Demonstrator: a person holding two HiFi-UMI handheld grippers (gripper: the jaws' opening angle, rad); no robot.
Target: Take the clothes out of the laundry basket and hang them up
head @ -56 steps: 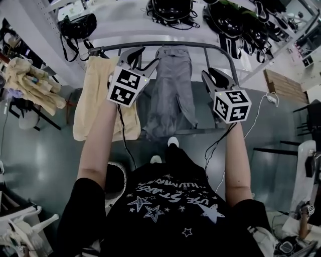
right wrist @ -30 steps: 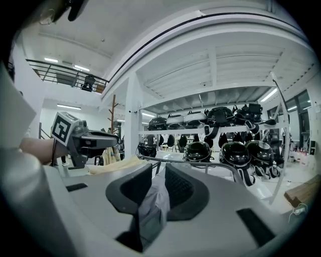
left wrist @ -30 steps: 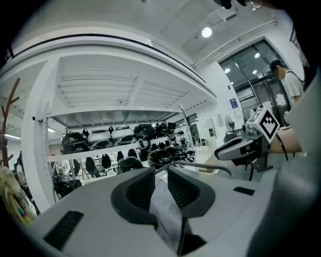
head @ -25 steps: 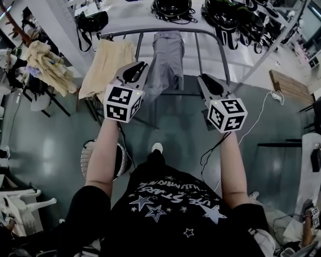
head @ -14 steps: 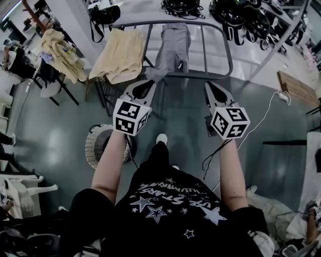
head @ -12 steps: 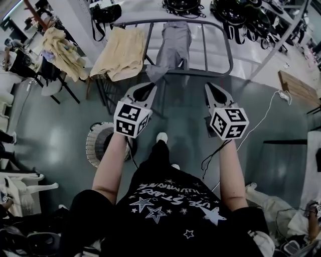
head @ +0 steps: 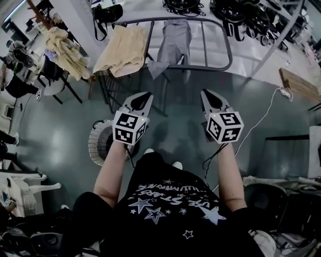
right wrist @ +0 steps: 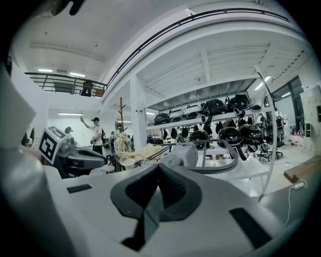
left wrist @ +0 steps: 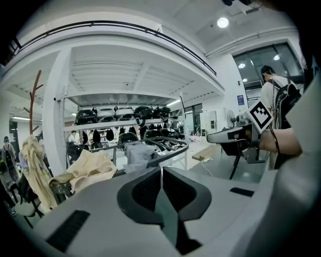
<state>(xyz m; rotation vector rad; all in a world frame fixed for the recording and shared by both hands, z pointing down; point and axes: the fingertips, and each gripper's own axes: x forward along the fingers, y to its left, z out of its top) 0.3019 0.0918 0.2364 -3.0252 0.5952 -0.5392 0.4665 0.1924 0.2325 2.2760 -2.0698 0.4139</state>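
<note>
A grey rail rack (head: 228,46) stands ahead with a cream garment (head: 123,50) and a grey garment (head: 173,42) draped over it. The white round laundry basket (head: 99,144) sits on the floor at the left, partly hidden behind my left forearm; its contents do not show. My left gripper (head: 146,94) and right gripper (head: 204,93) are held side by side in the air, well short of the rack. Both are shut with nothing between the jaws. In the left gripper view the left gripper (left wrist: 161,170) points at the cream garment (left wrist: 88,168) and the rack (left wrist: 170,148).
A coat stand with cream clothes (head: 65,47) and chairs stand at the left. Shelves with black helmets and bags (head: 241,15) run behind the rack. A wooden pallet (head: 293,83) and a white cable (head: 261,118) lie at the right. A person (right wrist: 95,135) stands far off.
The rack has moved further away as the person stepped back. Both grippers came down and back toward the body. The basket now lies beside the left forearm.
</note>
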